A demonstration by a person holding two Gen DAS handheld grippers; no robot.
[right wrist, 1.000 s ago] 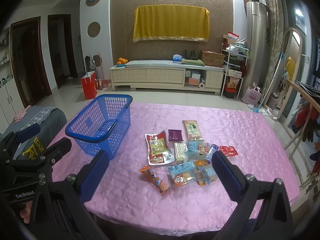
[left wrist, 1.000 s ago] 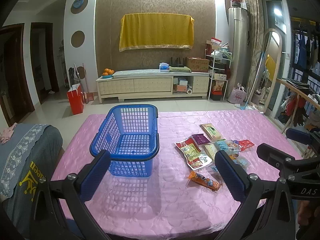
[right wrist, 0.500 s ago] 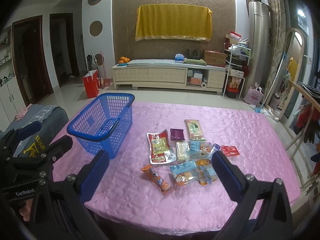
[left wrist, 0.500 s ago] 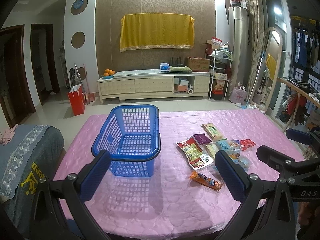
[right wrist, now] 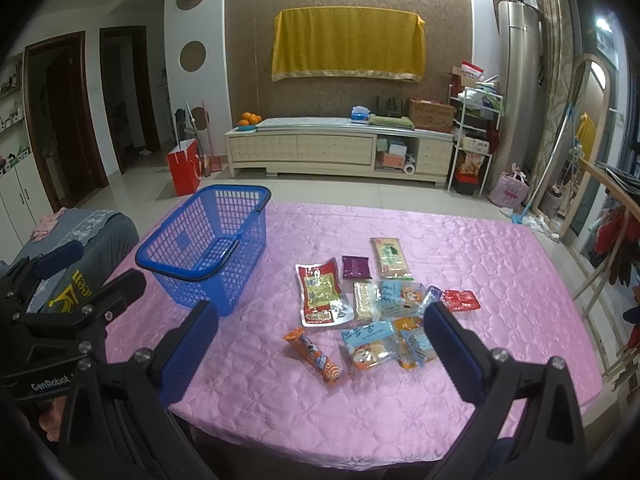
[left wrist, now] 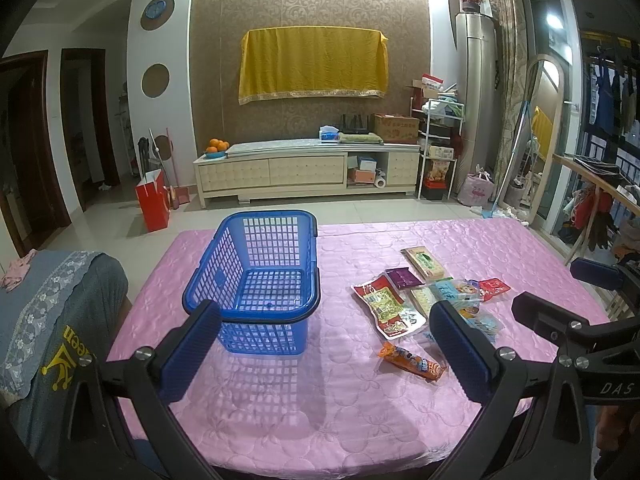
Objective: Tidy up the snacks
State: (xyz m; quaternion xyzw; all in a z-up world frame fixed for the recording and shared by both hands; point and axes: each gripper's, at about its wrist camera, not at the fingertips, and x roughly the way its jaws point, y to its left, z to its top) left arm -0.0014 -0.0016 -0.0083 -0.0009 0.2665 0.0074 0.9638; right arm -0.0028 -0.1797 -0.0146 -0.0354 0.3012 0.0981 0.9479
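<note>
Snacks (right wrist: 372,304) lie in a loose cluster on the right half of the bench (right wrist: 460,400), which is covered in a pink quilted cloth. Among them are a red and yellow pouch (right wrist: 322,294), a small purple packet (right wrist: 355,267), a long green-labelled packet (right wrist: 390,258), a small red packet (right wrist: 461,300) and an orange tube-shaped wrapper (right wrist: 316,354) nearest the front edge. A blue basket (left wrist: 260,276) stands empty on the bench, to the left of the cluster and apart from it. The left tool (left wrist: 324,354) hangs above the front of the bench, spread wide and holding nothing. The right tool (right wrist: 320,354) does likewise, wide apart and empty, above the front edge near the snacks.
</note>
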